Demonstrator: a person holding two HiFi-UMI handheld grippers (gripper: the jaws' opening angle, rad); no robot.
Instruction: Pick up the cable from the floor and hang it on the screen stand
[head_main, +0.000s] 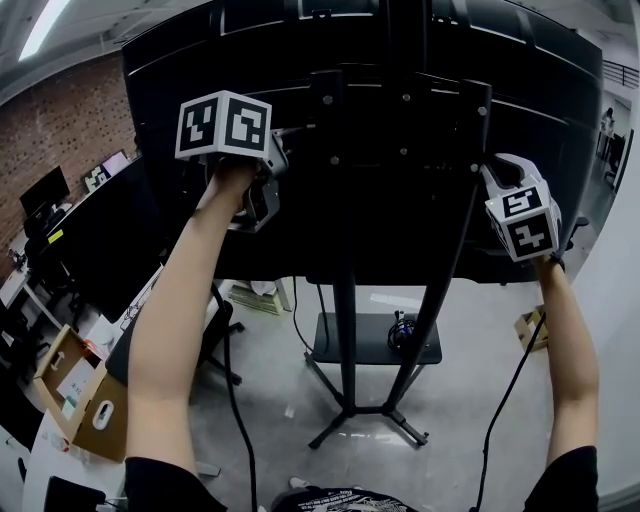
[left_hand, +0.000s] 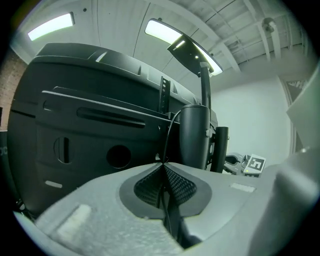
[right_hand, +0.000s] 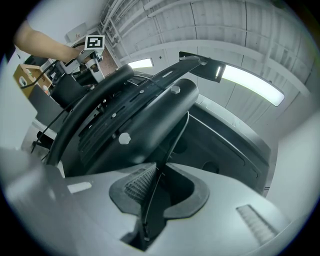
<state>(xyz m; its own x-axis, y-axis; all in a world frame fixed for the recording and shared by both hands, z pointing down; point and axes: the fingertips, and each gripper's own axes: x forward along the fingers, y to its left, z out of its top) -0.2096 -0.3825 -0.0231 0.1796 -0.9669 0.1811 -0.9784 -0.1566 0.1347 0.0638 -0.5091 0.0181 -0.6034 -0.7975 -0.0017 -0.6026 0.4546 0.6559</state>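
Note:
I hold both grippers up against the back of the big black screen (head_main: 150, 120) on its stand (head_main: 345, 330). The left gripper (head_main: 272, 160) is near the screen's upper left, and the right gripper (head_main: 497, 172) is beside the right bracket arm. In the left gripper view the left gripper (left_hand: 163, 165) is shut on a thin black cable (left_hand: 169, 131), which runs up toward the stand post (left_hand: 194, 135). In the right gripper view the right gripper (right_hand: 159, 169) is shut on the same kind of thin cable (right_hand: 176, 141), which leads up behind the curved mount (right_hand: 140, 115). The cable hardly shows in the head view.
The stand's base shelf (head_main: 375, 350) holds a small coil of wire (head_main: 400, 330). An open cardboard box (head_main: 85, 400) sits at lower left and another (head_main: 530, 328) by the right wall. Desks with monitors (head_main: 45, 190) line the left side. Black leads (head_main: 232, 400) hang down below my arms.

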